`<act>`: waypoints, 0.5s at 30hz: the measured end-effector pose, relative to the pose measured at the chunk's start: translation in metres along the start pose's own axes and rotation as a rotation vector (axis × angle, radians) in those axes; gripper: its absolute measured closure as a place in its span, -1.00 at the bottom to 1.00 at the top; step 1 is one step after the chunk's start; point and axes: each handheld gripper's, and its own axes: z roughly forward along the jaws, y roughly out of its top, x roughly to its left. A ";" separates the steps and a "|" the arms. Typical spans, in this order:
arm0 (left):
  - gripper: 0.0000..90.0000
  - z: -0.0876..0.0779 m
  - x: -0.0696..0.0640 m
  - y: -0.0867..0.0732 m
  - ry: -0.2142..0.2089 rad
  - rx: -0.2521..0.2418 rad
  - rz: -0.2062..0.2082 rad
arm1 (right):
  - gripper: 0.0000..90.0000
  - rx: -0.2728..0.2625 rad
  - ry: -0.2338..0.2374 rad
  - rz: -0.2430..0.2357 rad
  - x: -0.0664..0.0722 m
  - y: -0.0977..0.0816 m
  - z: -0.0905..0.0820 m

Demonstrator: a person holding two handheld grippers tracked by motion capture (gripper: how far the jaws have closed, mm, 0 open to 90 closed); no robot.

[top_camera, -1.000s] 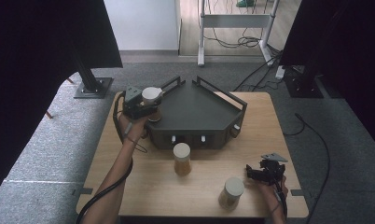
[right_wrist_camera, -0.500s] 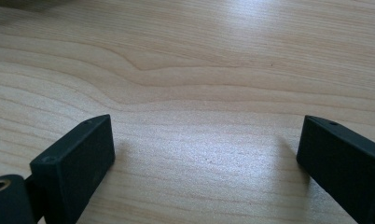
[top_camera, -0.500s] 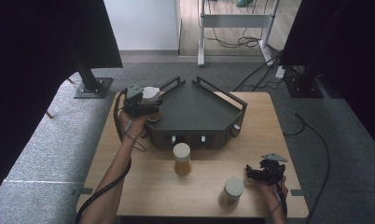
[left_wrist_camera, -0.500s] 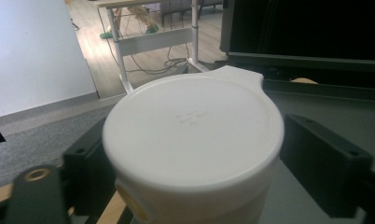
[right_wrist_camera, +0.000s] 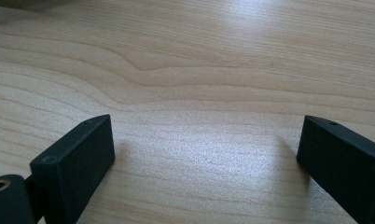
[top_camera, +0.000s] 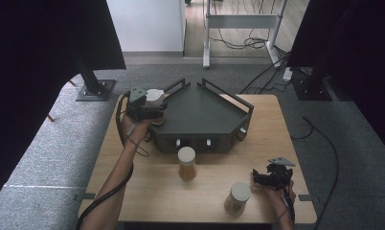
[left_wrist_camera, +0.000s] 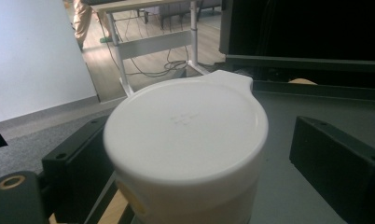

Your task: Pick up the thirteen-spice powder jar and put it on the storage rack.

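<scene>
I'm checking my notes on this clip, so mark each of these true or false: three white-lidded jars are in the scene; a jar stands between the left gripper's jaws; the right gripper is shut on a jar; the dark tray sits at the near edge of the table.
1. Three white-lidded jars: true, the left jar, the middle jar and the right jar.
2. Jar between the left gripper jaws: true; the jaws have just been opening.
3. Right gripper shut on a jar: false; it is open over bare table.
4. Dark tray at the near edge: false; it sits at the far side.

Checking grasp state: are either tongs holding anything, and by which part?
Nothing held. Left tongs have just opened, jaws standing off the white-lidded jar between them. Right tongs are open above the bare table.
</scene>
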 end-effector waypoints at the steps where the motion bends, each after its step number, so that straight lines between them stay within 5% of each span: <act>1: -0.81 -0.002 0.001 0.000 -0.003 -0.002 0.000 | -0.93 0.000 0.000 0.000 0.000 0.000 0.000; 15: -0.80 -0.033 0.009 0.004 0.001 -0.028 0.018 | -0.93 -0.001 0.000 -0.001 0.000 0.000 0.000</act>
